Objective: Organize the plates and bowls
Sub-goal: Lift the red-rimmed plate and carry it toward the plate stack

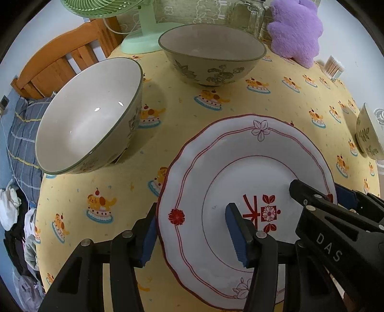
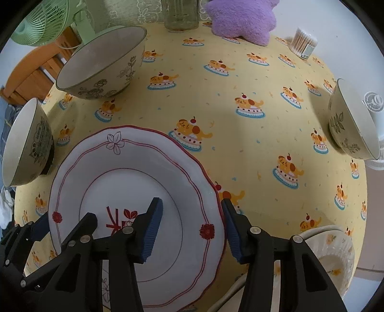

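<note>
A white plate with red trim (image 1: pixel 240 172) (image 2: pixel 134 172) lies on the yellow tablecloth. My left gripper (image 1: pixel 192 235) is open, its fingers astride the plate's left rim. My right gripper (image 2: pixel 192 230) is open astride the plate's right rim; it also shows in the left wrist view (image 1: pixel 336 208). A floral bowl (image 1: pixel 88 115) (image 2: pixel 26 144) stands left of the plate. A second floral bowl (image 1: pixel 211 52) (image 2: pixel 103 64) stands behind. A leaf-patterned bowl (image 1: pixel 368 134) (image 2: pixel 352 122) stands at the far right. A cream ribbed dish (image 2: pixel 336 254) lies near right.
A green fan (image 1: pixel 144 28) (image 2: pixel 48 21), a glass jar (image 1: pixel 249 16) (image 2: pixel 181 14), a purple plush (image 1: pixel 295 28) (image 2: pixel 242 19) and a cotton swab tub (image 1: pixel 333 67) (image 2: pixel 303 43) line the back. A wooden chair (image 1: pixel 64 62) stands left. The table edge (image 1: pixel 43 216) is near left.
</note>
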`<move>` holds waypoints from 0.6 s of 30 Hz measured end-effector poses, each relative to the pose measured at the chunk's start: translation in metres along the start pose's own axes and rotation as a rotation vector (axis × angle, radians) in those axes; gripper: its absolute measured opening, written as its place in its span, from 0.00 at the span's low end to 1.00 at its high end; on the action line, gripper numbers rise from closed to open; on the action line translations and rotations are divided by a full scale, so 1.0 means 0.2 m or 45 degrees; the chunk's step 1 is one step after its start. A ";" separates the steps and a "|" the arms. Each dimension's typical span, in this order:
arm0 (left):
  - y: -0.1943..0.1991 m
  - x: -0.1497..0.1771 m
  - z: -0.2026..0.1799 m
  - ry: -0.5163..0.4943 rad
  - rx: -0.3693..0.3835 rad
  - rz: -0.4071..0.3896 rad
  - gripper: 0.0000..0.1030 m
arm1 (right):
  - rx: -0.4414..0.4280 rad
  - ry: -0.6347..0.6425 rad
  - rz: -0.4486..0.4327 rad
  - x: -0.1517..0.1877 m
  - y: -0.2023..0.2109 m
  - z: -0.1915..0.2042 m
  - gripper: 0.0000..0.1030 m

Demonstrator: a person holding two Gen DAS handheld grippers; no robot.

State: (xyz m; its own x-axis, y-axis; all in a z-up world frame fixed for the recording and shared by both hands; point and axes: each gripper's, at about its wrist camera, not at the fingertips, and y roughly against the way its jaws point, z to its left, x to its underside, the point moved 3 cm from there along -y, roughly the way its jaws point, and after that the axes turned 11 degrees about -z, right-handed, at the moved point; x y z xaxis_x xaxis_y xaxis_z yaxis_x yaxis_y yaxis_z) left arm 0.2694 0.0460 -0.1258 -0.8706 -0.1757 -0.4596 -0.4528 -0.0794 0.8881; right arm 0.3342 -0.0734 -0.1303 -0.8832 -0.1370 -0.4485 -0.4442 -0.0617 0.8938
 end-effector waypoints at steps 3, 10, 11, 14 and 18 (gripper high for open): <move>0.01 0.01 0.01 0.001 0.011 0.018 0.54 | -0.006 -0.005 0.013 0.01 0.02 0.01 0.52; 0.12 0.03 0.04 -0.043 0.028 -0.004 0.54 | -0.002 -0.037 0.000 0.08 0.14 0.05 0.52; 0.14 0.04 0.05 -0.047 0.033 -0.008 0.54 | 0.000 -0.040 -0.005 0.09 0.16 0.05 0.52; 0.20 0.05 0.06 -0.053 0.044 -0.019 0.54 | 0.009 -0.052 -0.024 0.11 0.23 0.07 0.52; 0.29 0.07 0.07 -0.071 0.067 -0.040 0.54 | 0.033 -0.081 -0.054 0.16 0.34 0.09 0.52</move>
State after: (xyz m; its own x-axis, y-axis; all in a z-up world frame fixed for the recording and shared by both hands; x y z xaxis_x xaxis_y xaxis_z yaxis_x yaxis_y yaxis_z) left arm 0.2272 0.0533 -0.0813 -0.8645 -0.1190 -0.4883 -0.4882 -0.0324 0.8721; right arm 0.2735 -0.0644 -0.0834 -0.8708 -0.0713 -0.4864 -0.4847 -0.0406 0.8737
